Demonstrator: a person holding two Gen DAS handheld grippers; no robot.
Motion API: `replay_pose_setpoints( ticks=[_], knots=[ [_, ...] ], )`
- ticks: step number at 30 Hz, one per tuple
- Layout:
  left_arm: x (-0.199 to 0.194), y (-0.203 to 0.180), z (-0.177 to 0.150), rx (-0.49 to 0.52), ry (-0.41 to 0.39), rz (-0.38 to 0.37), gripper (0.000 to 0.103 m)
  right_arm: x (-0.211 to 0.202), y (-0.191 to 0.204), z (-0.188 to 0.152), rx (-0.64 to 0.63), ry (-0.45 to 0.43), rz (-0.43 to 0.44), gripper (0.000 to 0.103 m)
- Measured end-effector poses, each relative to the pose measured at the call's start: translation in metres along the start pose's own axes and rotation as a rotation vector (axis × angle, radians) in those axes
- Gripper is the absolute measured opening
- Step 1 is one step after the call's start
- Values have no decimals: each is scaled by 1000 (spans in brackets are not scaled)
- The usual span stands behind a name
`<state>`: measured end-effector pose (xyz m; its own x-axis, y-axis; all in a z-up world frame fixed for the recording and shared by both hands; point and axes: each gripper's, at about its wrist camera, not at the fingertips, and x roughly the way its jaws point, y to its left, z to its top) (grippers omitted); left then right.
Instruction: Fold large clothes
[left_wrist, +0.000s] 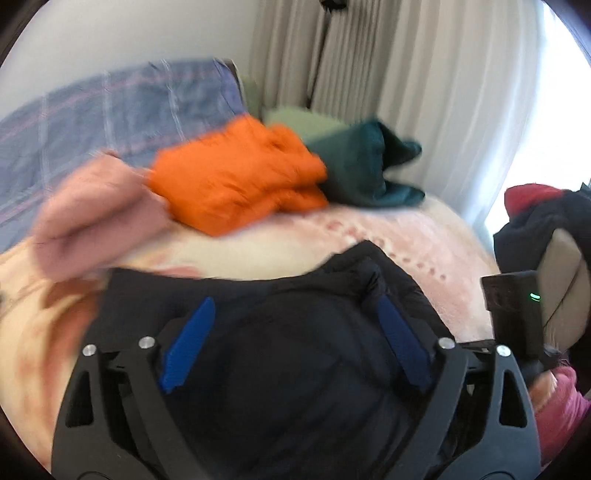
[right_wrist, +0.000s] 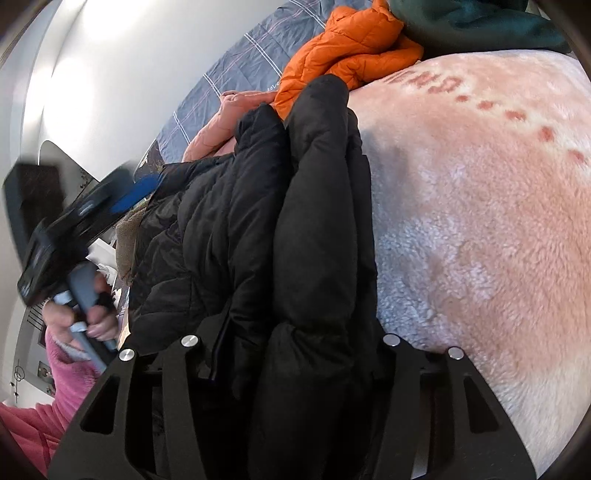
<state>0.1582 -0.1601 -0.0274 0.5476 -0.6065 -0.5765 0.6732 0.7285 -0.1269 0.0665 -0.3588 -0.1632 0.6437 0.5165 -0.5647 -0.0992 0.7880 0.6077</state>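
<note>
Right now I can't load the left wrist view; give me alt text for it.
The left gripper hangs open over a black puffer jacket, its blue fingers spread wide with nothing pinched. The jacket lies on a pink fleece blanket; behind it sit a pink garment, an orange jacket and a dark green garment. The picture is motion-blurred.

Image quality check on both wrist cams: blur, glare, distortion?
Left wrist view: motion-smeared throughout, orange jacket and pink garment soft-edged; window at right blown out white; fisheye bends the bed edge. Right wrist view: black jacket and fleece blanket sharp, only the left claw blurred; wall shows soft glare.
</note>
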Motion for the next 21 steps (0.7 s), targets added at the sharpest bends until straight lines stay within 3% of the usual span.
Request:
replay_pose_setpoints(
  ticks=[2, 4, 6, 8, 10, 12, 15, 16, 19, 21],
  knots=[
    [-33, 20, -16, -28, -21, 66, 99, -2, 0, -2, -3, -2, -1, 53],
    [-55, 44, -41, -108, 4, 83, 100, -3, 1, -4, -8, -6, -9, 53],
    [-63, 61, -66, -208, 56, 21, 100, -3, 4, -6, -18, -8, -26, 53],
    [-62, 69, -95, -318, 111, -102, 100, -5, 5, -7, -22, -8, -35, 54],
    [-49, 66, -110, -365, 163, -198, 101, -5, 6, -8, -18, -7, -41, 54],
    [-32, 58, -116, -342, 204, -168, 101, -4, 7, -7, -18, -7, -47, 53],
    [-11, 68, -121, -424, 214, -250, 101, -3, 9, -6, -16, -3, -47, 46],
    [-12, 69, -121, -460, 202, -277, 91, -4, 11, -7, -18, -5, -51, 44],
    [-32, 56, -108, -376, 146, -226, 63, -11, 32, -10, -72, -31, -105, 35],
    [-52, 47, -96, -324, 101, -207, 56, -19, 55, -9, -121, -49, -110, 31]
  ],
)
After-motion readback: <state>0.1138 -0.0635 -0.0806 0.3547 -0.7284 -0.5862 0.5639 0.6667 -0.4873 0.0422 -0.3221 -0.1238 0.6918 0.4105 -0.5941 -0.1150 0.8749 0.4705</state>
